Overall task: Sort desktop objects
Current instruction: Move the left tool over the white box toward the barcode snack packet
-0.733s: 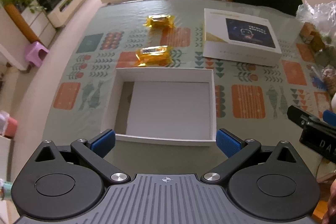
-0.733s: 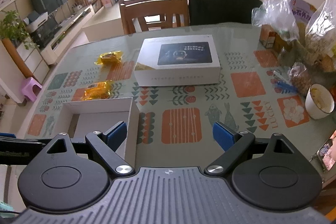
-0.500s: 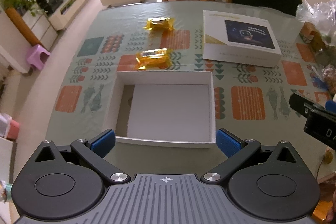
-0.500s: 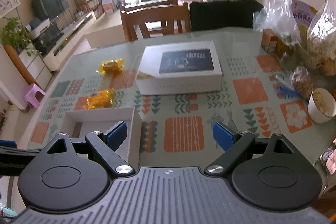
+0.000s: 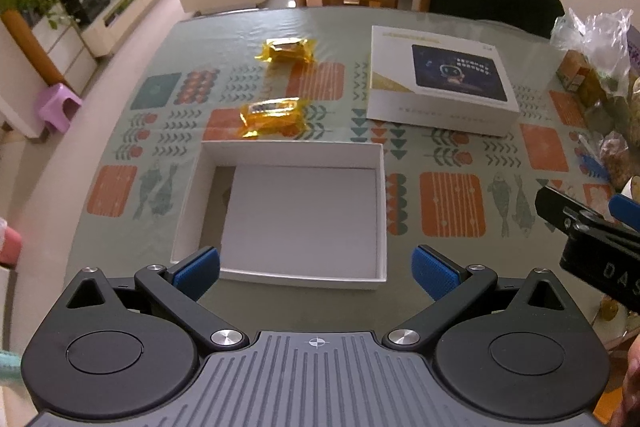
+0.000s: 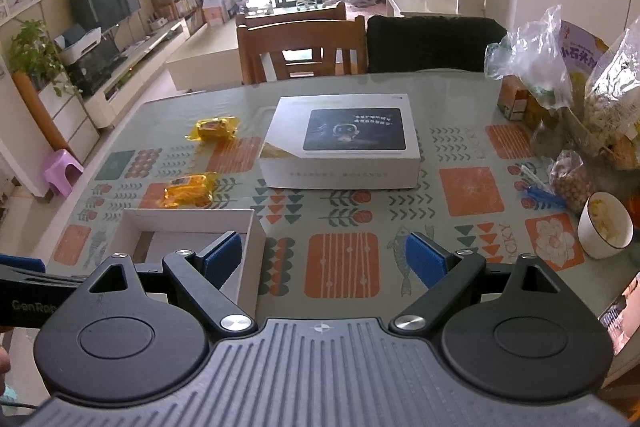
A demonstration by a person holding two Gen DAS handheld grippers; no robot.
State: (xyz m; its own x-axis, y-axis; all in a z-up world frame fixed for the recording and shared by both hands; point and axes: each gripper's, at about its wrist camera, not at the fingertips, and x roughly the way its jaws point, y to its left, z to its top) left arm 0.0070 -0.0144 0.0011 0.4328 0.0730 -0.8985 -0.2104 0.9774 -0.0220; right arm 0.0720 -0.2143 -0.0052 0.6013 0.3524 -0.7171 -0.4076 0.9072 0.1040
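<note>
Since the open white box (image 5: 288,215) holds nothing yet, the sorting looks barely begun. Taking that box as the landmark and going left to right: just beyond its far left corner lies a yellow snack packet (image 5: 274,115), almost at the rim but outside it. A second yellow snack packet (image 5: 289,50) sits farther back from the box, well apart from it. To the box's far right rests a closed white carton (image 5: 438,83) with a dark picture on its lid. Farther right of the box, plastic bags (image 6: 560,75) and a bowl (image 6: 610,227) crowd the tabletop (image 5: 248,23) edge. The left gripper (image 5: 316,269) hovers over the box's near wall, jaws spread wide and empty; the right gripper (image 6: 324,259) hangs to the box's right, likewise wide apart and holding nothing. Both packets remain to be picked up and, I judge, dropped into the box.
</note>
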